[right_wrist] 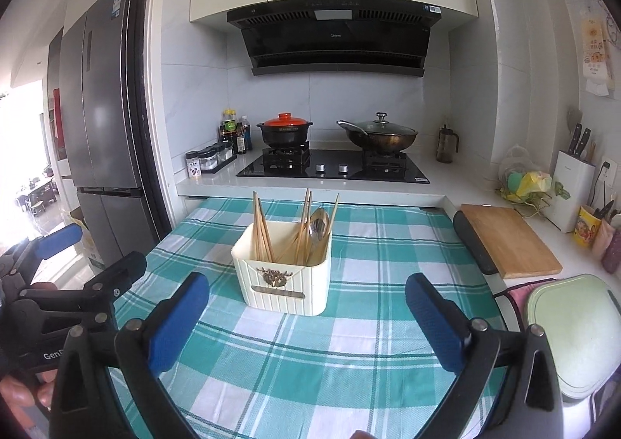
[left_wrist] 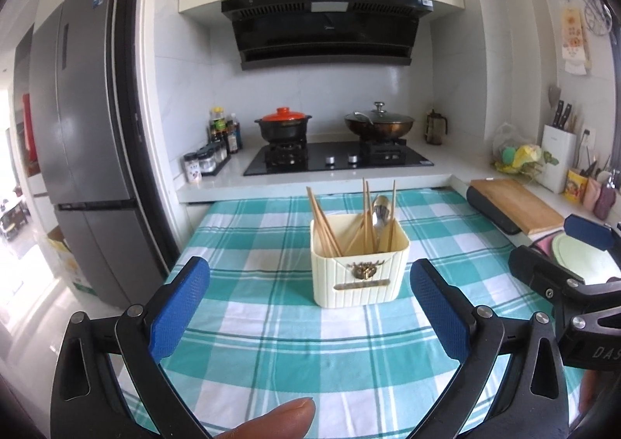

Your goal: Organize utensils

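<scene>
A cream ribbed utensil holder (left_wrist: 359, 272) (right_wrist: 285, 280) with a gold emblem stands upright on the teal checked tablecloth (left_wrist: 271, 342) (right_wrist: 310, 361). Several wooden chopsticks (left_wrist: 322, 225) (right_wrist: 262, 233) and a metal spoon (left_wrist: 380, 214) (right_wrist: 318, 225) stick out of it. My left gripper (left_wrist: 310, 307) is open, held back from the holder with nothing between its blue pads. My right gripper (right_wrist: 306, 318) is also open and empty, the holder just beyond its left pad. Each gripper shows at the edge of the other's view.
Behind the table runs a counter with a gas hob (left_wrist: 337, 159), a black pot with orange lid (left_wrist: 283, 124) and a lidded wok (left_wrist: 378, 124). A wooden cutting board (right_wrist: 508, 241) and a pale green board (right_wrist: 574, 330) lie to the right. A grey fridge (left_wrist: 85, 128) stands left.
</scene>
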`<state>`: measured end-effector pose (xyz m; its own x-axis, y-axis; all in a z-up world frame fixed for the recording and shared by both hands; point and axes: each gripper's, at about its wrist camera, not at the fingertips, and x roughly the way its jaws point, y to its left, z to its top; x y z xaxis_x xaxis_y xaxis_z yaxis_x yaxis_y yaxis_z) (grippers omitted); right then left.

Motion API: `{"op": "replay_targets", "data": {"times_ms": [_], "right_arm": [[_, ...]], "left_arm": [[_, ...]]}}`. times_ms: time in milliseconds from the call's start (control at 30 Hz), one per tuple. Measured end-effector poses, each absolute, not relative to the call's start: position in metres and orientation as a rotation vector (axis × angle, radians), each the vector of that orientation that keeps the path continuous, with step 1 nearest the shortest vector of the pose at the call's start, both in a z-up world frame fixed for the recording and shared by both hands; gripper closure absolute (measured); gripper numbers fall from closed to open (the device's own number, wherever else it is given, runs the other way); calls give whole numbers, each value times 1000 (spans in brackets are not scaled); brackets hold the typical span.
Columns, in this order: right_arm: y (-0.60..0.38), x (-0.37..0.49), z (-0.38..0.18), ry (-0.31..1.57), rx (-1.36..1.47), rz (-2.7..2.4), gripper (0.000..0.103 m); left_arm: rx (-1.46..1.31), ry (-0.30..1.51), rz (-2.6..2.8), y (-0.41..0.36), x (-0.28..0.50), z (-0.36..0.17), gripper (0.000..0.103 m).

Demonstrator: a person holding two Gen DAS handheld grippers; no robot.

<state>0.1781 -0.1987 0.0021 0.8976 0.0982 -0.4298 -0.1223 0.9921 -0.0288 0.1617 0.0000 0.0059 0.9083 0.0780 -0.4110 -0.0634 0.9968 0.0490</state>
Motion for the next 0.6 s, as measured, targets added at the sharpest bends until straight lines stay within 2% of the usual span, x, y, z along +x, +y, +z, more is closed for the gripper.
{"op": "replay_targets", "data": {"times_ms": [600], "right_arm": [[-183, 149, 16, 402, -111, 80, 0]], "left_arm": [[20, 452, 111, 5, 147, 16, 0]]}}
